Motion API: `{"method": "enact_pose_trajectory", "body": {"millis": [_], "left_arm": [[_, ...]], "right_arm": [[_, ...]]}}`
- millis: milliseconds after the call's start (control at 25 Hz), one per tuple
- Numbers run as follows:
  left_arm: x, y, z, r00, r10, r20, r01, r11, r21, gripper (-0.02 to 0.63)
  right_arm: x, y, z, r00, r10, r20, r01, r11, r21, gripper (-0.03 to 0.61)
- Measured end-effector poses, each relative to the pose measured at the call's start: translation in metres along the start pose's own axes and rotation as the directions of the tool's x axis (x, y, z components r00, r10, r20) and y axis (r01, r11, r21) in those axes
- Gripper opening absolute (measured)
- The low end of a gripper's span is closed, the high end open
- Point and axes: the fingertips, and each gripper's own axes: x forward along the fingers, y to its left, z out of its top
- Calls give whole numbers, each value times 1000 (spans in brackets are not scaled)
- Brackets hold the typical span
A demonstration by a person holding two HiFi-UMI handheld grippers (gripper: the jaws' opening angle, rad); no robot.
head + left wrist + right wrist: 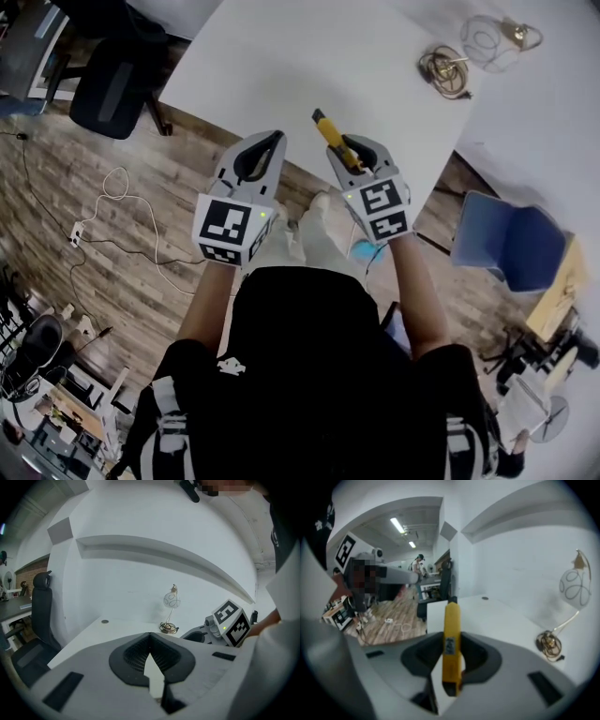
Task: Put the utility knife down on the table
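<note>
A yellow utility knife [331, 137] with a dark tip sticks forward out of my right gripper [362, 143], which is shut on its handle. In the right gripper view the utility knife [451, 637] stands upright between the two dark jaws of the right gripper [452, 645], above the near edge of the white table [487, 616]. My left gripper [271, 139] hangs beside it at the left, its jaws meeting at the tips with nothing between them. The left gripper [150, 634] points over the table [117, 627]. Both grippers hover by the table's front edge [309, 56].
A coil of wire [442, 67] and a glass globe ornament [483, 37] lie at the table's far right; the globe [171, 600] also shows ahead. A black office chair [112, 89] stands left, a blue chair [511, 239] right. A white cable [117, 183] trails over the wood floor.
</note>
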Motion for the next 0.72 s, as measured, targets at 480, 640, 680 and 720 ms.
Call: {"method": "enact_pose_trajectory", "body": {"millis": [480, 640, 680, 720], "left_arm": [[8, -3, -36, 997, 4, -75, -6, 1000, -26, 18], [10, -4, -48, 995, 6, -98, -10, 999, -41, 17], [10, -4, -50, 995, 5, -102, -9, 999, -41, 18], [10, -5, -52, 995, 5, -104, -10, 999, -42, 17]], "right_arm": [[38, 10, -66, 975, 74, -210, -93, 992, -86, 137], [50, 3, -88, 953, 70, -294, -111, 986, -126, 137], [53, 0, -94, 946, 66, -317, -115, 984, -138, 137], [55, -2, -100, 938, 63, -340, -120, 981, -150, 137]]}}
